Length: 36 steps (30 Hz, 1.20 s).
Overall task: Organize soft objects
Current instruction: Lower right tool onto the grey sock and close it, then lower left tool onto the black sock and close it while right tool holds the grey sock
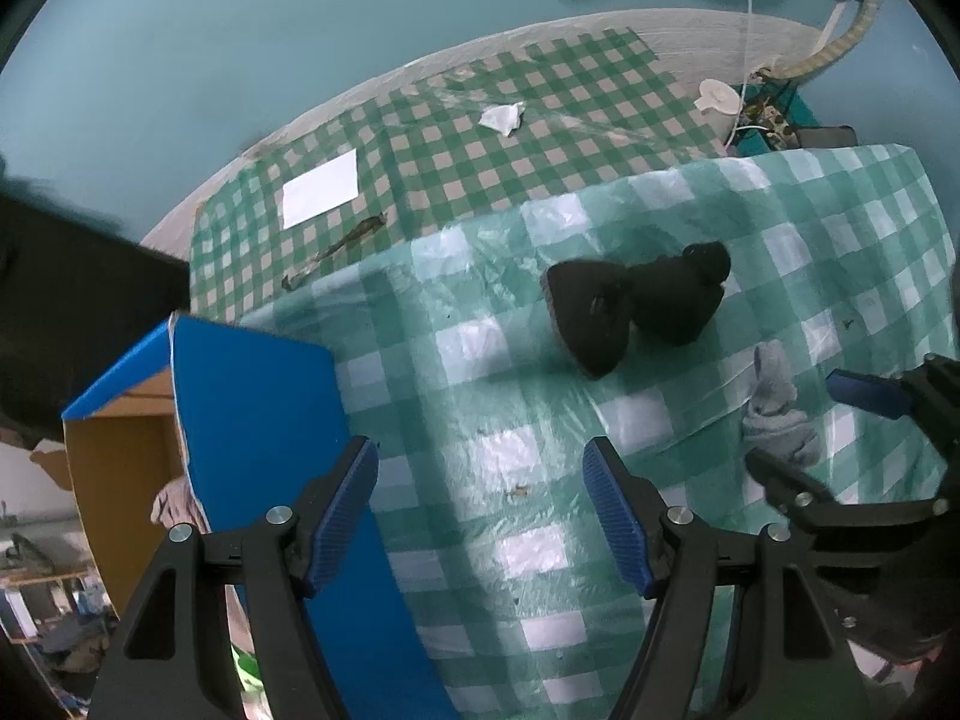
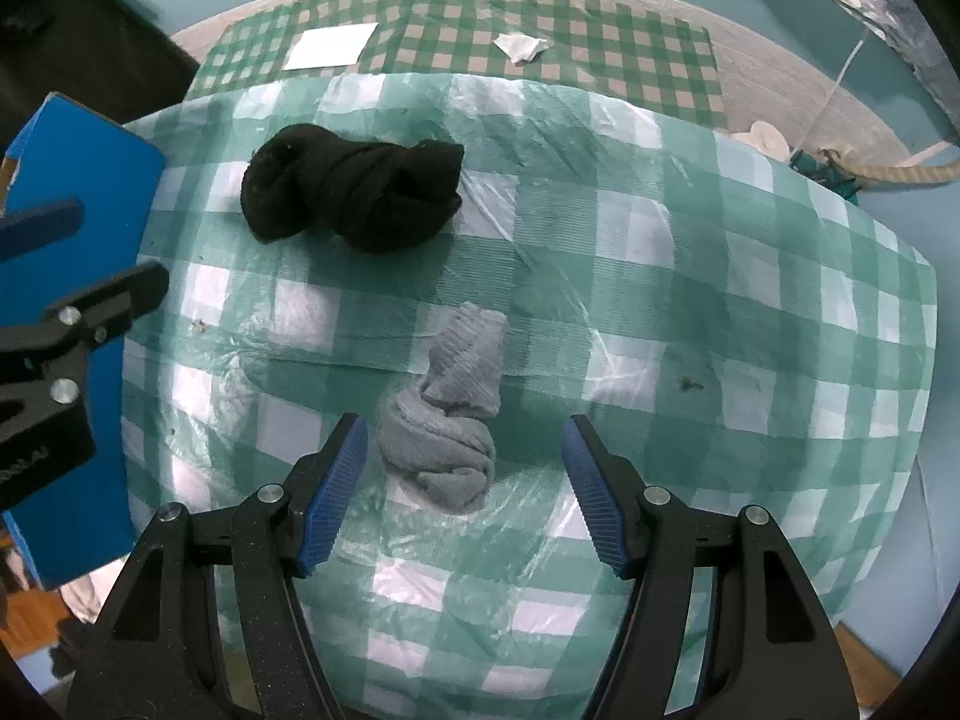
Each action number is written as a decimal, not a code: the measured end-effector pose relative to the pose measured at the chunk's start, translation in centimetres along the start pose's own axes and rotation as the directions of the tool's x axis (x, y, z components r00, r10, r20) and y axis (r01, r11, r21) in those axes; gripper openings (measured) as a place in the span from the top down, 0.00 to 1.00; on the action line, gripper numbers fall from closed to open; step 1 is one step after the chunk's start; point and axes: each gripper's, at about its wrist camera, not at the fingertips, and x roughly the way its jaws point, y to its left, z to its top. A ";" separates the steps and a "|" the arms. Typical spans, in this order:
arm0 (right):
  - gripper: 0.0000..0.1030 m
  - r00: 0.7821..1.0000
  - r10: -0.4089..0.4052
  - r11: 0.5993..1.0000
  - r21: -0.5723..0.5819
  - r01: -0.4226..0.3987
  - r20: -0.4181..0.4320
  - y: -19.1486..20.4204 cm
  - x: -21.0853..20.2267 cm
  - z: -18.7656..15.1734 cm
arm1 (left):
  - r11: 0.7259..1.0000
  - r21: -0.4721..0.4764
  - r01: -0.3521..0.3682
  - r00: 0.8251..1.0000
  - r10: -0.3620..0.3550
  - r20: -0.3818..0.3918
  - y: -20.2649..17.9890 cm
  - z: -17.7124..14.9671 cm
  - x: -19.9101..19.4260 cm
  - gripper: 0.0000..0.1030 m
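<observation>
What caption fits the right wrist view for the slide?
Open right gripper poised over grey sock bundle on checked cloth; black sock bundle beyond.

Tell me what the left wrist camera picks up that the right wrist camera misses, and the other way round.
Only the left wrist view shows inside the blue box: its brown cardboard interior, with a pale cloth low by its wall. Only the right wrist view shows the grey sock bundle whole, lying between the open right gripper fingers but untouched. Both show the black sock bundle, the checked tablecloth, the white paper and the crumpled tissue. The left gripper is open and empty.
</observation>
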 end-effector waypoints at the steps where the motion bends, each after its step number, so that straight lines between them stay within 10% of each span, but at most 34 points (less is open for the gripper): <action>1: 0.35 1.000 -0.002 1.000 -0.002 0.002 -0.003 0.0 0.2 0.0 | 1.000 0.006 0.004 1.000 -0.004 0.004 0.0 0.2 0.0 0.28; 10: 0.35 0.999 -0.047 0.999 -0.025 0.047 0.006 0.5 1.3 -0.1 | 0.995 0.095 0.001 0.999 -0.004 0.040 -0.9 1.7 -0.1 0.24; 14: 0.63 0.998 -0.060 0.997 -0.052 0.060 0.008 0.6 1.5 -0.2 | 0.988 0.155 -0.024 0.998 0.014 0.063 -1.8 2.5 0.3 0.24; 36: 0.65 0.999 -0.018 0.997 0.076 0.015 0.034 -3.1 -1.0 -1.2 | 0.935 0.355 -0.013 0.997 -0.016 0.078 -6.5 5.4 2.0 0.23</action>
